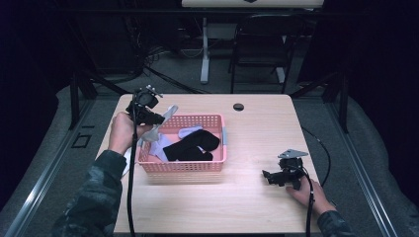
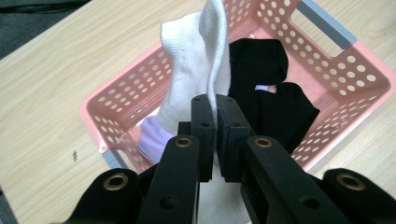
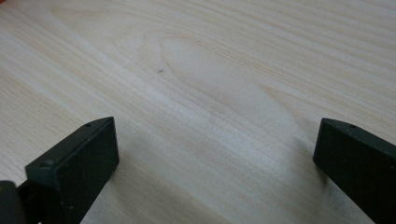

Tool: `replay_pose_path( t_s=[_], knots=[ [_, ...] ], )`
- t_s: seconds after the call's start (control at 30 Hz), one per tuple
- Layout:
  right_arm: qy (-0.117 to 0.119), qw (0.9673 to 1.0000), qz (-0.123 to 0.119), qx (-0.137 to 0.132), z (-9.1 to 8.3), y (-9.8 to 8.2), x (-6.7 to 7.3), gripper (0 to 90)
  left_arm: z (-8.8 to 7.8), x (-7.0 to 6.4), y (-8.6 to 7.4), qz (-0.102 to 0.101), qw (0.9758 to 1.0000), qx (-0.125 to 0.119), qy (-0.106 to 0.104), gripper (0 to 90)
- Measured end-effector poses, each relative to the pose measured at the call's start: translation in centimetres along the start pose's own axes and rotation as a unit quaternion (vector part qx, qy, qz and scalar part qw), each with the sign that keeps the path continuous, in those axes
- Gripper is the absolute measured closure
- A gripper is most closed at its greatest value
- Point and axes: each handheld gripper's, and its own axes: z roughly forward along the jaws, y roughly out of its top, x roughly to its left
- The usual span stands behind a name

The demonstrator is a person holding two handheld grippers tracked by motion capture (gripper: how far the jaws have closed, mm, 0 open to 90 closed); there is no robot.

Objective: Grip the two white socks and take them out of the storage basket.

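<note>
Left tool [image 2: 216, 105] clamped on white sock [image 2: 196, 60] above pink basket [image 2: 369, 79], frame centre. Right tool [image 3: 215, 158] spread wide over bare desk [image 3: 210, 70].

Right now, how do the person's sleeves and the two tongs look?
Both sleeves are a dark camouflage pattern. The left tongs have black flat jaws with brass-coloured screw holes. The right tongs are black and carry a grey three-cornered plate on top. A black cable trails from each.
</note>
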Motion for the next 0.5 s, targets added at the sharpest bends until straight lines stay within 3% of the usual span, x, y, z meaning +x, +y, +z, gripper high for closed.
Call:
replay_pose_path(
  t_s=[0.17, 0.5],
  knots=[
    [0.0, 1.0, 0.0, 0.0, 0.0, 0.0, 0.0, 0.0, -1.4, 0.7, -0.7, -0.006, 0.9999, -0.008, 0.01, 86.6],
    [0.0, 1.0, 0.0, 0.0, 0.0, 0.0, 0.0, 0.0, -3.6, 2.7, -3.1, -0.038, 0.9987, -0.024, 0.023, 86.6]
  ],
)
